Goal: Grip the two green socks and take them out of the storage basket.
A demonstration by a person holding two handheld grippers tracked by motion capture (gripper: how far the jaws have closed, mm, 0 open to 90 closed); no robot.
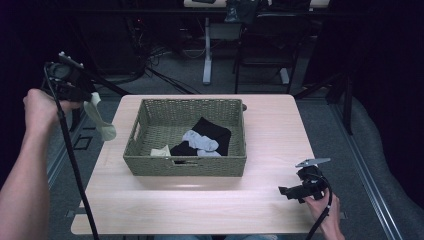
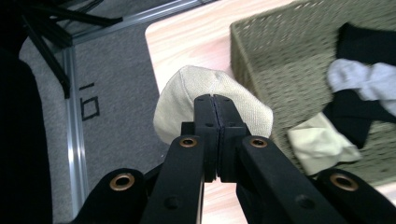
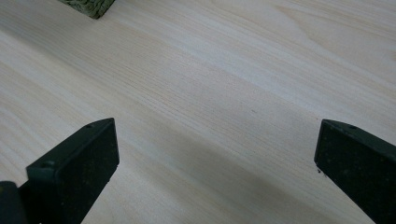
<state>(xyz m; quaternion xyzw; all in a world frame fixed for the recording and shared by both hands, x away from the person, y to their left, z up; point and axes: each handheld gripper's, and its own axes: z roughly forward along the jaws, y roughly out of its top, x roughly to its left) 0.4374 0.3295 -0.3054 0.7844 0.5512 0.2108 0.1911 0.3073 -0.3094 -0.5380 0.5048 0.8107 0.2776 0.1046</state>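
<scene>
Cream sock [image 2: 187,100] in shut left claw [image 2: 215,100]

Light wood table [image 1: 270,135] w/ rounded corners, standing on grey carpet [image 1: 320,125]. Woven basket [image 1: 150,162] sits directly on tabletop, left of centre, toward far edge. Rest of top bare wood, grain visible in right gripper view.

Our left gripper [image 1: 89,98] raised off table's left edge, jaws pinched together on cream sock [image 1: 100,120]. Our right gripper [image 1: 285,191] low near front right corner, jaws spread wide, nothing between.
</scene>
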